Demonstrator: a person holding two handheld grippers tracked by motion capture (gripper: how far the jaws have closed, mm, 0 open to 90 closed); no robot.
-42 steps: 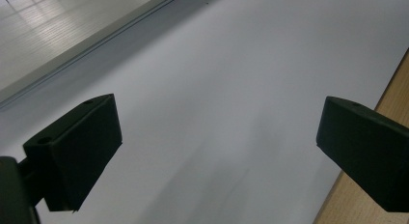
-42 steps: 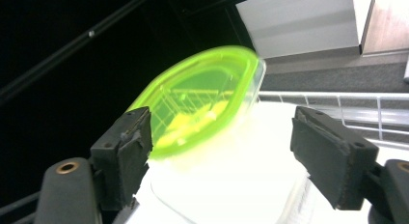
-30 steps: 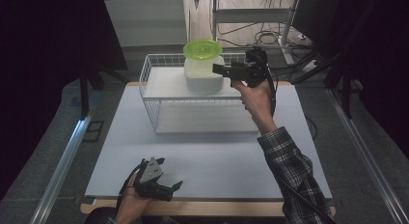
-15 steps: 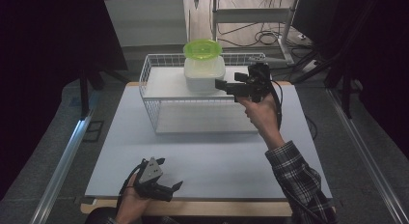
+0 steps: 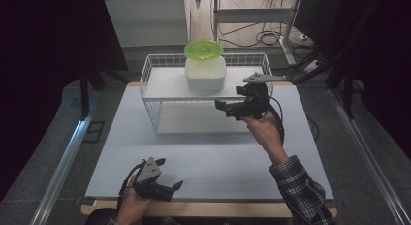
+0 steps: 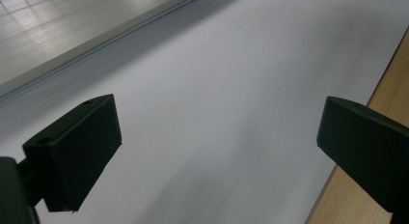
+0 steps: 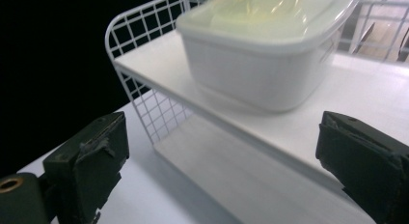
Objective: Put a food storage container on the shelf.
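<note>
High view: no legible writing; left gripper [image 5: 167, 188] open, right gripper [image 5: 223, 108] empty, just been opening, near white container [image 5: 205, 74]

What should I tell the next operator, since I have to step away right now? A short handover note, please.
Right gripper: jaws open and just been opening, nothing between them, held in front of the white wire rack, off the container.
Left gripper: open, empty, low over the white mat at the near edge.
White container: lidded, on the rack's upper shelf, toward the back.
Green bowl: upside down on the container's lid.
Done: container and bowl stand stacked on the shelf, released.
Left: I cannot tell what comes next; the lower shelf looks bare.
</note>
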